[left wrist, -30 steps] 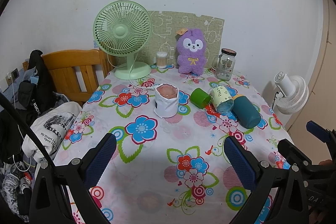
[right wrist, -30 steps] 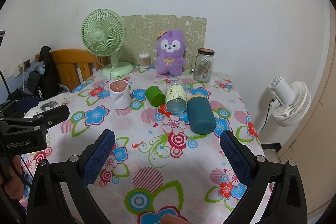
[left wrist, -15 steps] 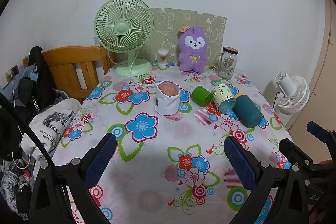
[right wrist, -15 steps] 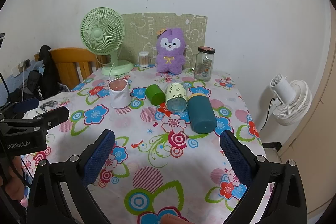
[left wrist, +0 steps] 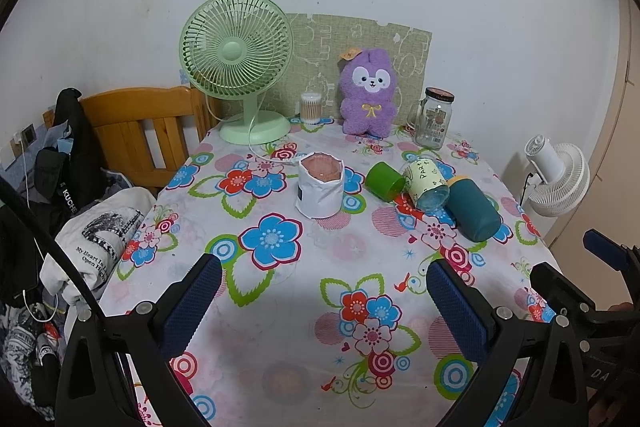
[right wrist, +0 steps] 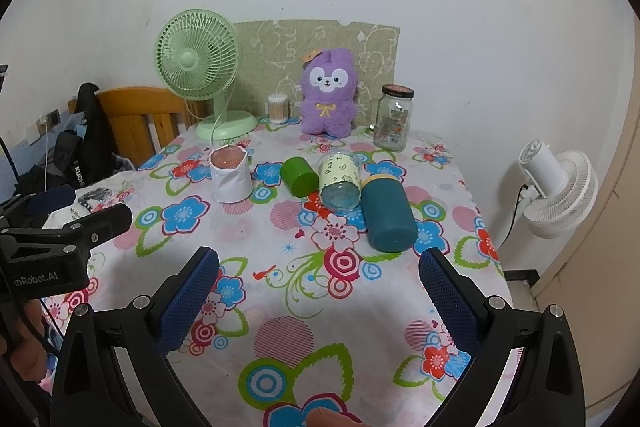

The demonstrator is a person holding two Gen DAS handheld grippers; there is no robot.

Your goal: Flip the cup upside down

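Over the last second almost nothing has changed: the views have only crept slightly, and both grippers hang back over the near part of the table (right wrist: 280,339), so the flip has not begun. The left gripper (left wrist: 322,293) is spread wide with nothing between its pads, and so is the right gripper (right wrist: 318,287).

Three cups lie on their sides in a touching row mid-table: the green cup (right wrist: 299,175), the pale yellow cup (right wrist: 340,179) and the teal cup (right wrist: 387,215) (which one is meant I cannot tell). The white paper-wrapped cup (right wrist: 230,175) stands upright, apart on the left.

There is open cloth in front of the row; the teal cup lies nearest the table's right edge, so I would judge that side tight
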